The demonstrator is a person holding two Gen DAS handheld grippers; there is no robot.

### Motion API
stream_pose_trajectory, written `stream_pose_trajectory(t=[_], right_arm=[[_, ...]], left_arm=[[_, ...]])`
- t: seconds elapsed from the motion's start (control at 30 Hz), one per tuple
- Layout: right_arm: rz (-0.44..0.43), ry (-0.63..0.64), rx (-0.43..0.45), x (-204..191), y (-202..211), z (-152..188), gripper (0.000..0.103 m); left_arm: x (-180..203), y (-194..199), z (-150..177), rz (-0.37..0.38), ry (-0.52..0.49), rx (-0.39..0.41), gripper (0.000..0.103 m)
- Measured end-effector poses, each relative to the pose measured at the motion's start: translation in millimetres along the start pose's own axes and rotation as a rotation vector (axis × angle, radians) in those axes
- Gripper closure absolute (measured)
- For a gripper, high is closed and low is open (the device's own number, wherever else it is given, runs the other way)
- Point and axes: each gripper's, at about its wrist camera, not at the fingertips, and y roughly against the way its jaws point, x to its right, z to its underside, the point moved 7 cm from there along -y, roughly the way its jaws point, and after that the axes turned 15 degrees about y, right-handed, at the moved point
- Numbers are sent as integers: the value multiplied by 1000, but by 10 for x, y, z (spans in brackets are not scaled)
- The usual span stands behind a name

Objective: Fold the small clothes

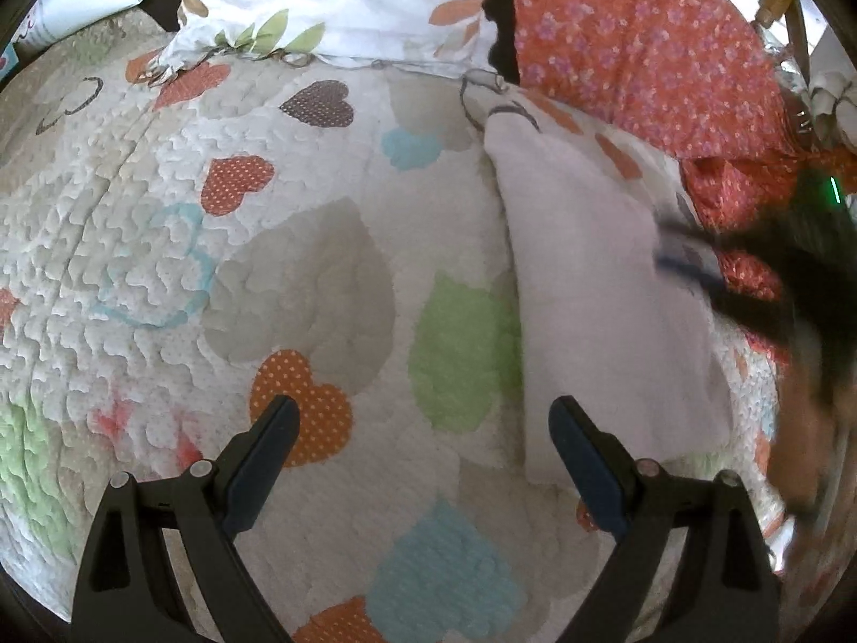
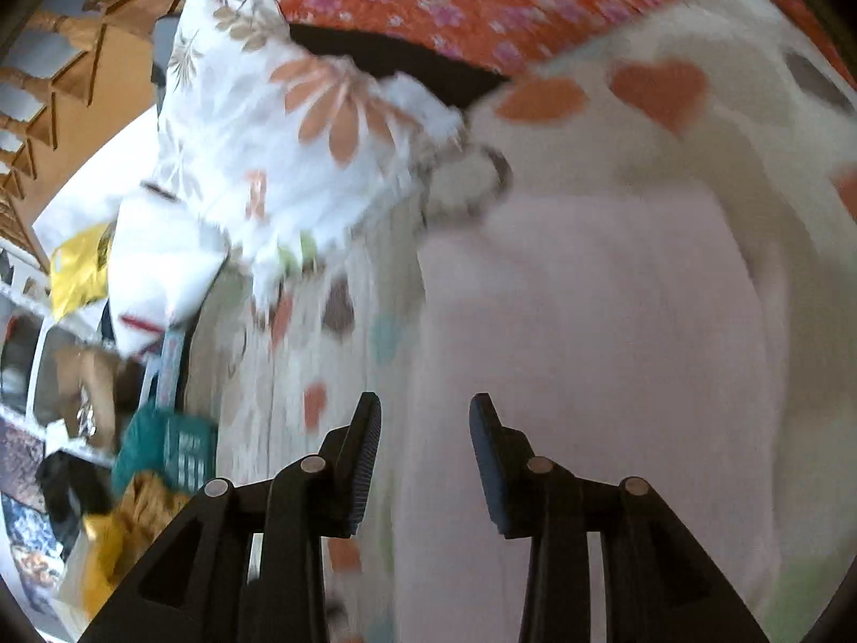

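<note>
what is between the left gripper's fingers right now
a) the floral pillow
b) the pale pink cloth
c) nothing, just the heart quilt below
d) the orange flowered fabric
c: the left gripper stands open with only the heart quilt showing in the gap, while the pale pink cloth lies flat off to its right side, its edge just reaching behind the right finger.

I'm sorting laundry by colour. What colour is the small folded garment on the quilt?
Plain pale pink, no print. The garment shows sharpest in the left wrist view.
</note>
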Motion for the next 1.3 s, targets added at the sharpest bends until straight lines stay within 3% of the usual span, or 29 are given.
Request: stream_pose_trajectory(t=[0.13, 0.27, 0.37, 0.53, 0.63, 0.8, 1.07, 1.3], right_arm=[[53, -100, -45, 418, 193, 665, 65], [42, -179, 22, 680, 479, 942, 67], [196, -127, 23, 823, 661, 1069, 65], [206, -139, 70, 923, 852, 1085, 62], [255, -63, 122, 819, 1038, 970, 62], [352, 124, 193, 446, 1148, 810, 62], [336, 123, -9, 459, 515, 1054, 62], [415, 216, 5, 342, 556, 1031, 61]], left_arm=[[92, -91, 107, -16, -20, -4, 9], [157, -333, 262, -59, -48, -43, 9], [120, -475, 360, -84, -34, -65, 9], [96, -458, 426, -137, -94, -22, 9], [42, -391, 457, -177, -102, 9, 9], [99, -192, 455, -137, -106, 81, 9], [131, -366, 512, -180, -133, 42, 9], [34, -410, 607, -228, -160, 13, 9]])
